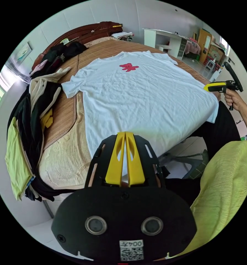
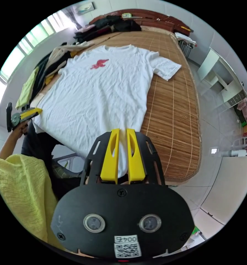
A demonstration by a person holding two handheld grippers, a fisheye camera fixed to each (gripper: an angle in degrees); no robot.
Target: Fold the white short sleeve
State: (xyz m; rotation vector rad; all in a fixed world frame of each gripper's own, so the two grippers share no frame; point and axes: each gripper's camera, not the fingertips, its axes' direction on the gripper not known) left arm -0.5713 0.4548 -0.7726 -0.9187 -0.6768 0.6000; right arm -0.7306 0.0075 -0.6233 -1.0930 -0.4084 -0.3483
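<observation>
Item: white short-sleeve T-shirt [image 1: 145,93], red bear print [image 1: 128,66] on the chest, lay spread flat and face up on the woven bamboo mat [image 2: 173,121] of a bed, collar toward the dark wooden headboard [image 1: 85,33], hem hanging slightly over the near edge by the person's yellow-green sleeve [image 1: 228,187]. Fabric showed fine creases throughout; it was judged thin, light and limp, likely to sag and drag on the mat rather than hold a shape, not fragile. Suggested holds: the two hem corners, or a sleeve [image 2: 164,67] and the matching side seam, pinching a single layer clear of the mat. Left tongs [image 1: 125,134] were over the hem with jaws nearly together, a thin slit between them; whether cloth was caught there could not be told. Right tongs [image 2: 123,130] were likewise above the hem, jaws slightly parted, grip on the cloth not determinable. Adjacent: pile of dark and pale clothes [image 1: 38,110] along one side of the bed.
</observation>
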